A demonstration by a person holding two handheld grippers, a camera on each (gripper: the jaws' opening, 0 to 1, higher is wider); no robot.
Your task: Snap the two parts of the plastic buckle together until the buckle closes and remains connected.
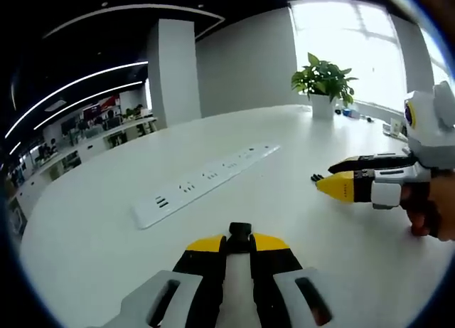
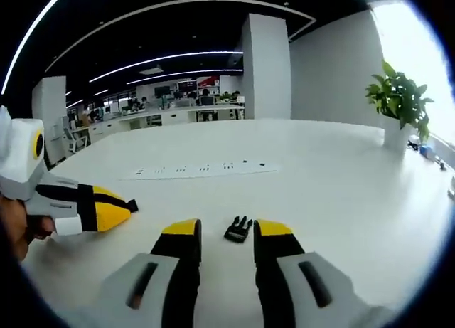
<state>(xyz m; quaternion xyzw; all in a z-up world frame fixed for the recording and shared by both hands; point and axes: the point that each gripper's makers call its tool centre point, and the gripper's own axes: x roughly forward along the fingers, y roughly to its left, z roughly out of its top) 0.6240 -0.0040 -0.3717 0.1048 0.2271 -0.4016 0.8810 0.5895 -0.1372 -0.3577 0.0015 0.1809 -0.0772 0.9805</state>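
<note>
My left gripper (image 1: 238, 244) is shut on a small black buckle part (image 1: 239, 234), which sticks out just past its yellow fingertips, low over the white table (image 1: 92, 228). In the right gripper view the left gripper (image 2: 128, 208) comes in from the left with that part (image 2: 132, 205) at its tip. My right gripper (image 2: 226, 232) stands open. The other black buckle part (image 2: 238, 228), with prongs, lies on the table between its yellow fingertips. In the left gripper view the right gripper (image 1: 323, 177) reaches in from the right, the pronged part (image 1: 316, 177) at its tips.
A long white power strip (image 1: 206, 182) (image 2: 202, 170) lies on the table beyond both grippers. A potted plant (image 1: 323, 86) (image 2: 399, 104) stands at the far edge by the window. A person's hand (image 1: 430, 214) holds the right gripper. Office desks (image 2: 170, 114) line the background.
</note>
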